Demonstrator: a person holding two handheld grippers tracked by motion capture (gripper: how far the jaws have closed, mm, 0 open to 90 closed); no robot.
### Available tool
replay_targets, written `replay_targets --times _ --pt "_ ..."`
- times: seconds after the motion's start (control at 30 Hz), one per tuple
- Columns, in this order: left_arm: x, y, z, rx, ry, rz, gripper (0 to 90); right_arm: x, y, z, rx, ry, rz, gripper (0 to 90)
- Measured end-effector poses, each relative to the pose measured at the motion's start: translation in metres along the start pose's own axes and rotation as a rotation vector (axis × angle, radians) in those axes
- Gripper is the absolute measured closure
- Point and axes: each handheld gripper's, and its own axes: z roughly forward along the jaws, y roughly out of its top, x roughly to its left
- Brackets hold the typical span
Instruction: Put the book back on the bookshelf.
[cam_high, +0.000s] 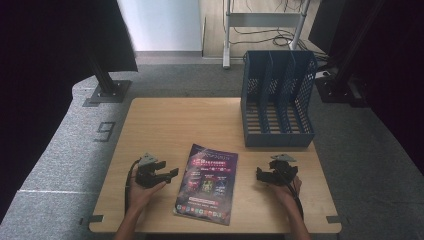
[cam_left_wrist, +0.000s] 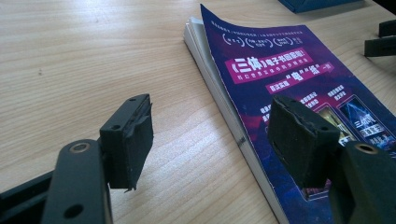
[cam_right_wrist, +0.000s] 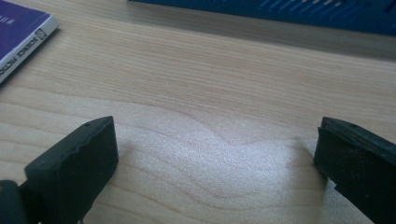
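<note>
A purple magazine (cam_high: 207, 183) lies flat on the wooden worktop (cam_high: 180, 120), close to the middle of its near edge and slightly askew. In the left gripper view its cover (cam_left_wrist: 289, 88) carries white Chinese headline characters on a pink band, too stylised to read with confidence. In the right gripper view the spine (cam_right_wrist: 21, 44) shows the words "SCIENCE FICTION" in small print.

A blue mesh file holder (cam_high: 277, 100) stands at the far right corner of the worktop. It has three upright compartments, open toward the near side, with nothing lying in them.

The left tongs (cam_high: 169, 171) sit just left of the magazine near the near edge, held in the person's left hand (cam_high: 142, 190). Their jaws stand wide apart and bare, the magazine's left edge lying ahead between them but untouched. The right tongs (cam_high: 260, 174) rest to the magazine's right, in front of the file holder, in the right hand (cam_high: 285, 192). Their jaws also stand wide apart, over plain wood.
</note>
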Motion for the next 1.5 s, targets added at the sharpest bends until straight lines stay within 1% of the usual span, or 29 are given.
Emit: replay_targets --times 0.17,0.27,0.33,0.37,0.43,0.47,0.53,0.57,0.67,0.8,0.9,0.93,0.97,1.0,1.03,1.07,1.2,1.3,1.33,1.37,1.5 --pt "0.002 0.001 0.000 -0.011 -0.016 -0.022 31.3 -0.001 -0.002 -0.002 -0.004 0.006 0.003 1.1" --pt "0.003 0.001 0.001 -0.014 -0.022 -0.030 31.2 -0.001 -0.003 -0.004 -0.001 0.010 -0.003 2.8" --pt "0.003 0.001 0.001 -0.012 -0.023 -0.029 31.1 -0.002 -0.003 -0.005 0.002 0.014 -0.006 4.0" --pt "0.003 0.001 0.002 -0.008 -0.024 -0.024 31.1 -0.002 -0.002 -0.007 0.005 0.019 -0.013 8.8" --pt "0.002 0.001 0.002 -0.008 -0.025 -0.023 31.1 -0.002 -0.002 -0.008 -0.003 0.025 -0.016 12.1" --pt "0.001 0.001 0.003 -0.006 -0.026 -0.016 31.1 -0.001 -0.002 -0.008 -0.004 0.026 -0.013 12.9" --pt "0.001 0.001 0.003 -0.007 -0.025 -0.016 31.1 -0.001 -0.002 -0.007 -0.008 0.028 -0.014 12.9" --pt "0.000 0.001 0.003 -0.008 -0.028 -0.017 31.1 0.001 -0.002 -0.008 -0.022 0.037 -0.002 13.2" --pt "-0.002 0.001 0.003 -0.008 -0.021 -0.011 31.1 0.003 -0.002 -0.009 -0.043 0.053 -0.022 13.9" --pt "-0.003 -0.004 0.000 -0.004 -0.009 -0.014 31.0 0.005 0.001 -0.013 -0.081 0.073 -0.031 15.1" --pt "-0.003 -0.007 -0.004 -0.007 -0.002 -0.018 30.9 0.007 0.004 -0.016 -0.122 0.088 -0.047 16.9" --pt "-0.003 -0.007 -0.007 -0.016 0.004 -0.026 30.9 0.008 0.005 -0.016 -0.133 0.098 -0.054 17.5" --pt "-0.002 -0.006 -0.008 -0.017 0.007 -0.025 30.9 0.010 0.005 -0.017 -0.135 0.104 -0.058 17.3" --pt "-0.002 -0.004 -0.008 -0.025 0.009 -0.025 30.7 0.011 0.005 -0.018 -0.127 0.113 -0.068 17.0" --pt "-0.002 -0.004 -0.008 -0.025 0.009 -0.025 30.7 0.011 0.005 -0.018 -0.127 0.113 -0.068 17.0" --pt "-0.001 0.000 -0.009 -0.029 0.008 -0.011 30.6 0.016 0.004 -0.020 -0.124 0.118 -0.088 16.9" --pt "0.002 -0.001 -0.008 -0.034 0.004 -0.022 30.7 0.023 0.009 -0.027 -0.150 0.141 -0.096 17.7" --pt "0.004 0.000 -0.006 -0.036 -0.001 -0.025 30.9 0.031 0.011 -0.030 -0.182 0.139 -0.116 19.5" --pt "0.004 0.000 -0.006 -0.036 -0.001 -0.025 30.9 0.031 0.011 -0.030 -0.182 0.139 -0.116 19.5" --pt "0.004 0.002 -0.005 -0.036 -0.002 -0.021 30.9 0.035 0.014 -0.033 -0.202 0.146 -0.121 19.8" --pt "0.002 0.004 -0.001 -0.032 -0.011 -0.018 30.9 0.041 0.020 -0.040 -0.227 0.182 -0.115 20.3"
